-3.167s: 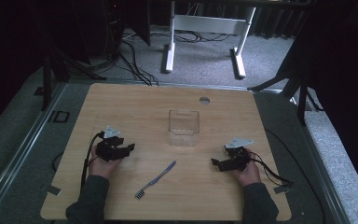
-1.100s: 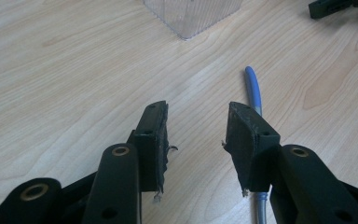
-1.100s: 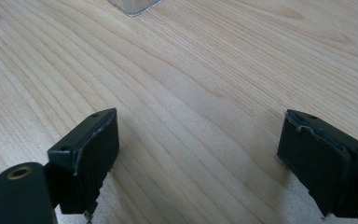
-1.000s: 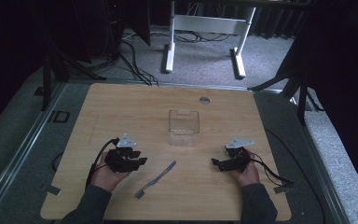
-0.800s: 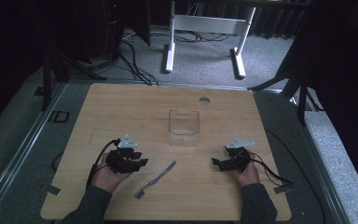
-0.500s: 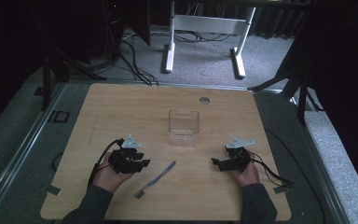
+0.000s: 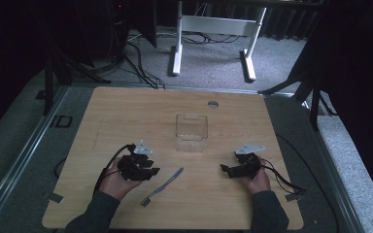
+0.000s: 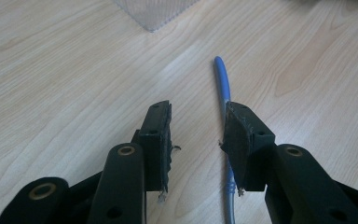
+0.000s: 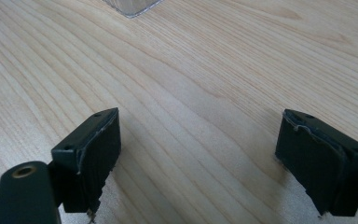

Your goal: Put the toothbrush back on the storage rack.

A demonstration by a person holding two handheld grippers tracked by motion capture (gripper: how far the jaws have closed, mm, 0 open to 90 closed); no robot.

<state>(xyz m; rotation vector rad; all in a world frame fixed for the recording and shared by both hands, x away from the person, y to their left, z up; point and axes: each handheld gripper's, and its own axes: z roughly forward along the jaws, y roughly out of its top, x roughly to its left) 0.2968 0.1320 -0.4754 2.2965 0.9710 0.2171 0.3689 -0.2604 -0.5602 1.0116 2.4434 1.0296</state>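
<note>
A blue-handled toothbrush (image 7: 162, 187) lies flat on the wooden table (image 7: 126, 111), slanting from front left to back right. My left gripper (image 7: 153, 171) rests just to its left, jaws pointing at it. In the left gripper view the jaws (image 8: 198, 126) stand apart, and the blue handle (image 8: 223, 81) runs along the table under the inner edge of the right jaw, not pinched. A clear plastic box (image 7: 192, 132) stands upright at the table's middle. My right gripper (image 7: 225, 169) sits on the table right of the brush, open (image 9: 200, 135) over bare wood.
A corner of the clear box (image 8: 154, 11) shows ahead of the left jaws and also ahead of the right jaws (image 9: 130, 7). A round cable hole (image 7: 213, 104) lies near the far edge. A white stand (image 7: 213, 29) and cables sit on the floor beyond.
My left gripper has slid to the right, from the table's left part up to the toothbrush, creeping a little closer over the last second. The right gripper, brush and box have not moved.
</note>
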